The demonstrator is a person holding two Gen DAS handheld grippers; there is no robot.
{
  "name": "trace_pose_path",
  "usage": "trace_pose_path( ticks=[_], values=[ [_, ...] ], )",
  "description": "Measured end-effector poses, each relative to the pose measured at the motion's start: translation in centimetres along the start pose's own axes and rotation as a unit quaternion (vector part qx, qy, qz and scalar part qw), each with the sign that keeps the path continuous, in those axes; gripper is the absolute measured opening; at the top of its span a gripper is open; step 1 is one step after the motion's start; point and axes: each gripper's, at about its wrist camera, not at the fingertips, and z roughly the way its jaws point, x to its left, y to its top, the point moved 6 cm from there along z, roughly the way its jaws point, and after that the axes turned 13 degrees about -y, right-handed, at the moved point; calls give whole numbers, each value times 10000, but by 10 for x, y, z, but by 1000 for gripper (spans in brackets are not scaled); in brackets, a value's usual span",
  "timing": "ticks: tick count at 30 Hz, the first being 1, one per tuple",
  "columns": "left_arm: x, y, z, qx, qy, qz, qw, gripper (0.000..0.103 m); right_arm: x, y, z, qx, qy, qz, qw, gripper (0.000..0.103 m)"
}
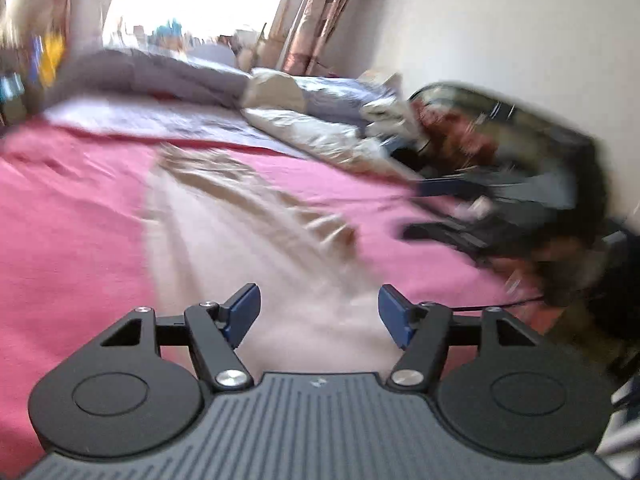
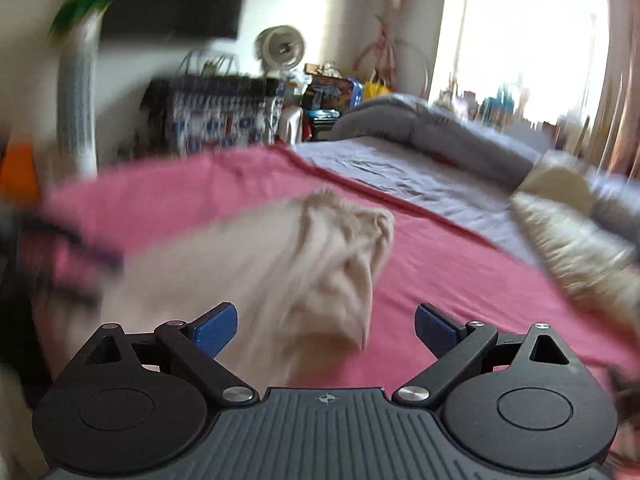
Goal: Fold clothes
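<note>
A soft, creased beige garment (image 2: 304, 264) lies on the pink sheet (image 2: 460, 280), apparently just ahead of my left gripper (image 1: 319, 314) and right gripper (image 2: 326, 330), both gaping, empty.

The left gripper (image 1: 320, 312) is hovering with its jaws apart and empty over a beige garment (image 1: 224, 216) lying on the pink bedsheet (image 1: 68, 208). The right gripper (image 1: 408, 212), blurred, is showing near the bed's right edge.
</note>
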Motion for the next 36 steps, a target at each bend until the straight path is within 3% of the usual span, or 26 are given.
trace_pose_path(
  ticks=[2,4,7,9,13,18,19,20,22,23,26,28,30,31,32,36],
  values=[
    [-18,-12,-12,424,396,504,9970,67,33,-19,-37,-57,-120,-885,9960,97],
    [-41,-21,-17,723,555,1175,9889,70,62,-33,-66,-216,-67,-1632,9863,98],
    [-61,-33,-19,1091,847,2193,9658,73,97,-44,-86,-617,4,-2574,9643,99],
    [-66,-37,-12,1261,1122,2694,9481,73,115,-44,-77,-861,-183,-2980,9505,99],
    [-58,-38,21,1527,1290,3177,9269,72,134,-36,-43,-959,-383,-3367,9359,92],
    [-63,-57,42,1867,1298,4193,8789,72,150,-43,-16,-1200,-297,-4128,9024,87],
    [-63,-59,44,1875,1264,4290,8745,72,151,-41,-16,-1210,-246,-4153,9013,76],
    [-63,-60,44,1874,1228,4347,8722,72,150,-38,-15,-1220,-232,-4112,9030,52],
    [-61,-57,44,1861,1130,4330,8747,65,145,-31,-11,-1161,-292,-3926,9119,33],
    [-60,-54,44,1839,1125,4265,8784,59,142,-28,-10,-1148,-314,-3858,9149,29],
    [-58,-46,41,1737,1207,4106,8869,38,139,-23,-8,-1120,-362,-3803,9174,27],
    [-57,-47,42,1769,1156,4009,8914,32,140,-30,-1,-977,-358,-3881,9157,31],
    [-57,-54,45,1873,1173,4128,8836,28,139,-40,10,-932,-483,-4054,9081,33],
    [-58,-56,45,1878,1197,4183,8806,26,137,-43,12,-907,-481,-4056,9083,25],
    [-58,-56,43,1840,1226,4159,8821,21,135,-43,13,-852,-400,-3943,9141,9],
    [-63,-33,26,1486,1283,3875,9007,16,114,-18,0,-710,-120,-2932,9533,7]
  ],
)
